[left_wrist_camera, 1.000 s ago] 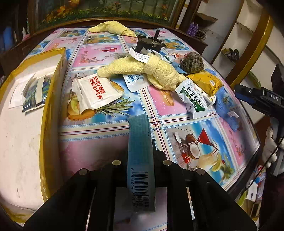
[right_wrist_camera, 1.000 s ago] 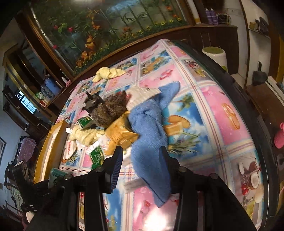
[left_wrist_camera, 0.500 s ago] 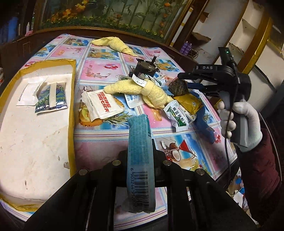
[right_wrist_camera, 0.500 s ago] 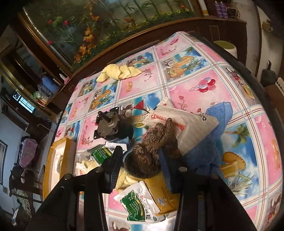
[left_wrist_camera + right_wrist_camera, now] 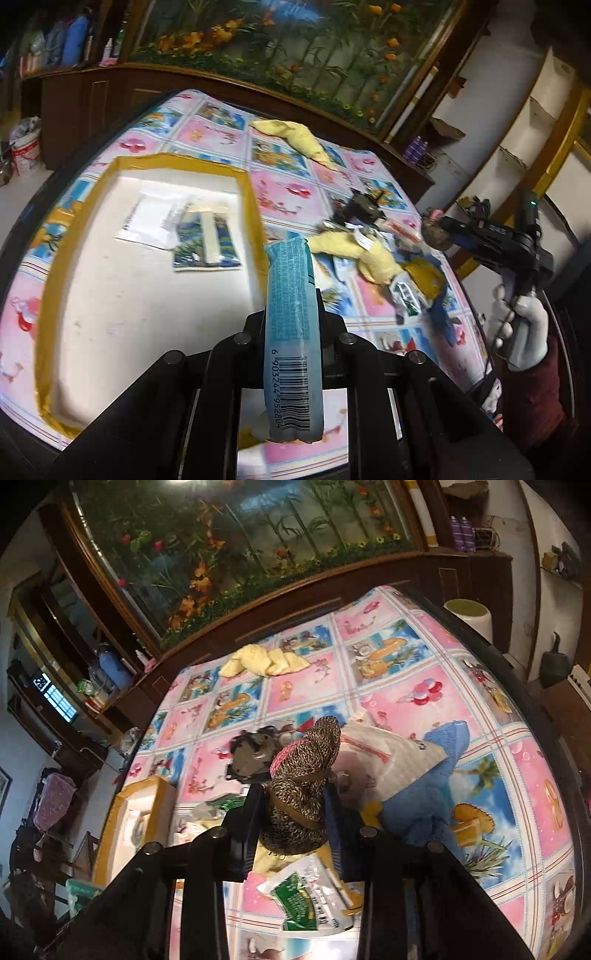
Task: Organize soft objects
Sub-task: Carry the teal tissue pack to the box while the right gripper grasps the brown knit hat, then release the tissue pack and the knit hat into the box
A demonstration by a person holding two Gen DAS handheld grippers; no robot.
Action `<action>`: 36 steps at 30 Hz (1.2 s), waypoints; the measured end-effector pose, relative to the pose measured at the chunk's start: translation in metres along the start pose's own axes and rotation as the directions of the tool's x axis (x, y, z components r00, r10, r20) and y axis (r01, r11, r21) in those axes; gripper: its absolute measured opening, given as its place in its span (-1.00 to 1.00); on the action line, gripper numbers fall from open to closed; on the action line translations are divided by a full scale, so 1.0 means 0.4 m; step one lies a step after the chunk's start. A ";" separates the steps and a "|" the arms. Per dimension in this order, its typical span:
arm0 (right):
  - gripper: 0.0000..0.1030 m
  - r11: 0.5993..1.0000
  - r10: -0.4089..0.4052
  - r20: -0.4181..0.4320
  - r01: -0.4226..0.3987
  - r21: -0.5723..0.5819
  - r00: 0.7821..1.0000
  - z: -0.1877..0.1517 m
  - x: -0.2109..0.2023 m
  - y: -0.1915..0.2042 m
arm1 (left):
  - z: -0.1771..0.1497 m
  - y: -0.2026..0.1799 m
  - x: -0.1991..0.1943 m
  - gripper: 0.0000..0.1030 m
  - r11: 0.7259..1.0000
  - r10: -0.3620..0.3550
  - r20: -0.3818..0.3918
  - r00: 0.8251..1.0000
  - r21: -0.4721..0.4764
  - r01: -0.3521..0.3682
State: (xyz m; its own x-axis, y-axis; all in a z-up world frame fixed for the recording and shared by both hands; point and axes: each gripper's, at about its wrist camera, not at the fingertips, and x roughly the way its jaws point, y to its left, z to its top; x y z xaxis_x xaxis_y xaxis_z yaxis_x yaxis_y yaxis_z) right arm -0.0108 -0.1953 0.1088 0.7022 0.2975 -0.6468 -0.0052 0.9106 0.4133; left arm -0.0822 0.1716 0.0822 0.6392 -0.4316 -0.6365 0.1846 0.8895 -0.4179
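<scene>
Left gripper (image 5: pixel 291 317): clamped on a long teal plastic packet with a barcode (image 5: pixel 293 332), which stood upright between its fingers.
Change, left: over the last second the gripper had swung left; the yellow-rimmed white foam tray (image 5: pixel 147 295), previously off to its left, lay directly ahead and below.
Tray contents: a white sachet and a blue-and-white sachet (image 5: pixel 207 240), ahead-left of the packet.
Right gripper (image 5: pixel 295 805): closed around a brown speckled knitted pouch with a pink band (image 5: pixel 303 775), which a second ago lay loose ahead of open jaws.
Pouch position: apparently lifted off the pile, though contact below was hidden.
Meaning: both items were secured; tray delivery seemed next.
Remaining clutter: blue towel (image 5: pixel 436 775), right of the right gripper.
</scene>
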 end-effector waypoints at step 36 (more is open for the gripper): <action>-0.19 0.906 0.229 -0.262 -0.303 -0.294 0.938 -0.191 0.167 0.403 | 0.188 0.191 -0.033 -0.12 0.982 0.155 0.081 0.985 -0.122 -0.145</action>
State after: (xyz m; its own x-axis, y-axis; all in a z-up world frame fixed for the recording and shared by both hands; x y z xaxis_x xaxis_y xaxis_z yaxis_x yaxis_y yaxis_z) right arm -0.0192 -0.0068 0.0831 0.4709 0.5626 -0.6795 -0.4273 0.8193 0.3823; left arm -0.0207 0.2565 0.1074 0.7184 -0.2750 -0.6389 -0.0019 0.9178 -0.3971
